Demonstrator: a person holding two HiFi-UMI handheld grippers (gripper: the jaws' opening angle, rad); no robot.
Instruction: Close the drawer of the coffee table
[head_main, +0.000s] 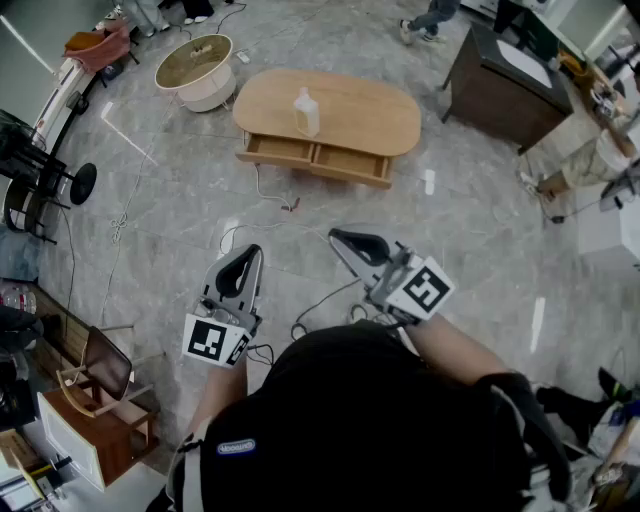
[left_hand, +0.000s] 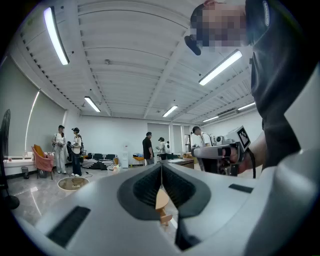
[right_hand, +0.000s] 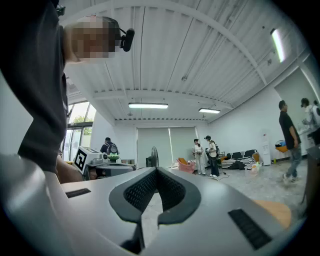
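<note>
Across the grey stone floor, well ahead of the person, stands the oval wooden coffee table (head_main: 330, 105). Its drawer (head_main: 315, 160) juts out from the near side, with two compartments open to view. A white bottle (head_main: 307, 112) stands upright near the middle of the tabletop. A thin cable (head_main: 262, 190) lies on the floor just in front of the drawer.

Left gripper (head_main: 250, 252) and right gripper (head_main: 338, 238) are both held low and level close to the person's body, well apart from the table and aimed roughly towards it. The left gripper view shows its jaws pressed together with nothing between them. The right gripper view shows the same: jaws fully closed and empty.

A round white-sided stand (head_main: 195, 70) sits left of the table and a dark cabinet (head_main: 505, 85) to its right. Several people stand at the far side of the room.
</note>
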